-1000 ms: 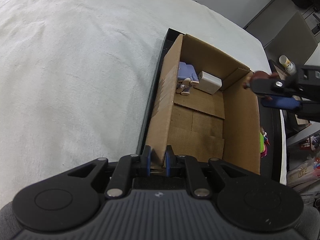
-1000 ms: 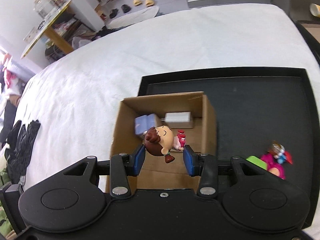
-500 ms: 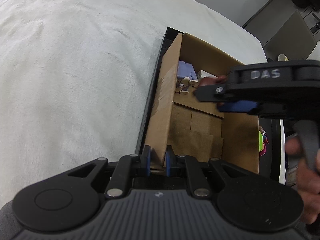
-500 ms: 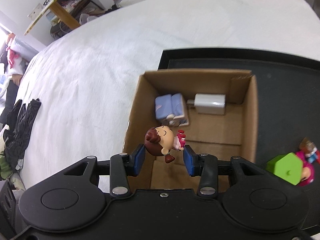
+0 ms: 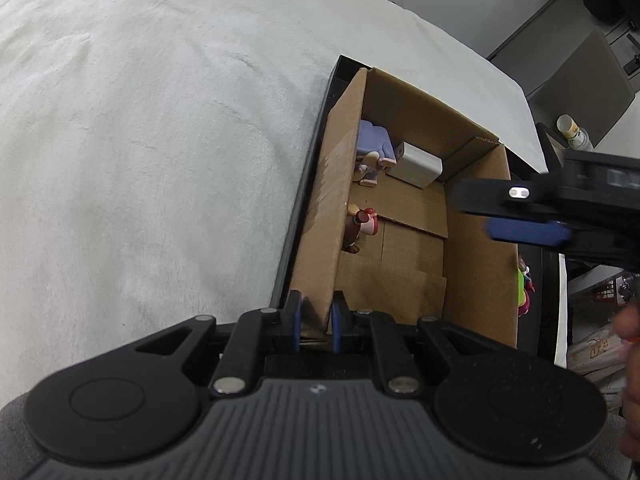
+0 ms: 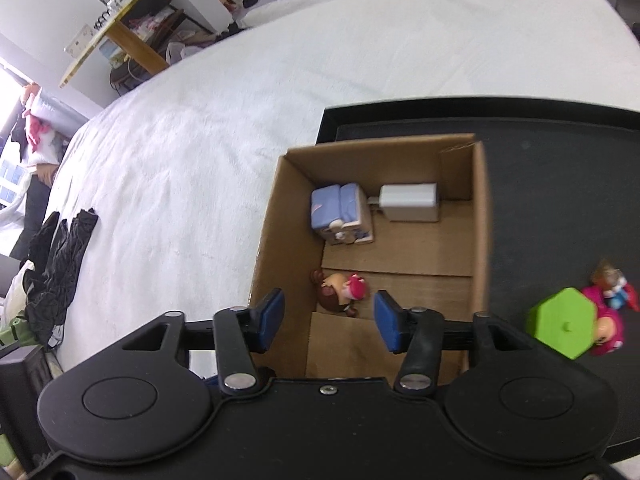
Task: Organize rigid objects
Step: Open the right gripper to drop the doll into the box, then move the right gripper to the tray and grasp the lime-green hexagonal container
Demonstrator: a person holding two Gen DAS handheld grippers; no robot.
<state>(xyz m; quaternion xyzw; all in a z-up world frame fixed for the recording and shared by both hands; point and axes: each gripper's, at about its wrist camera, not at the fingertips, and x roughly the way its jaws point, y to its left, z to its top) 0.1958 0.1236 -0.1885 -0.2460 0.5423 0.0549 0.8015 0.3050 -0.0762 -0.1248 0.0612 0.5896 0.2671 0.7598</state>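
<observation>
A cardboard box [image 6: 478, 220] stands on a black tray [image 6: 560, 168]. My left gripper [image 5: 316, 320] is shut on the box's near left wall [image 5: 332, 216]. My right gripper [image 6: 329, 318] hovers over the box with its jaws opening; nothing is between the pads. A small brown-haired doll [image 6: 340, 290] lies on the box floor below them, by the left wall, and shows in the left wrist view too as the doll [image 5: 360, 226]. Farther in lie a blue block figure [image 6: 340, 214] and a white charger [image 6: 410, 202]. The right gripper [image 5: 476, 214] reaches in from the right.
On the tray right of the box sit a green hexagonal block [image 6: 562, 322] and a pink toy figure [image 6: 608, 312]. A white cloth [image 6: 240, 100] covers the table. Dark gloves [image 6: 60, 264] lie at the cloth's left edge. Room clutter stands beyond.
The right gripper moved in over the box and its jaws spread apart. The doll left the pads and now lies on the box floor. The left gripper kept still.
</observation>
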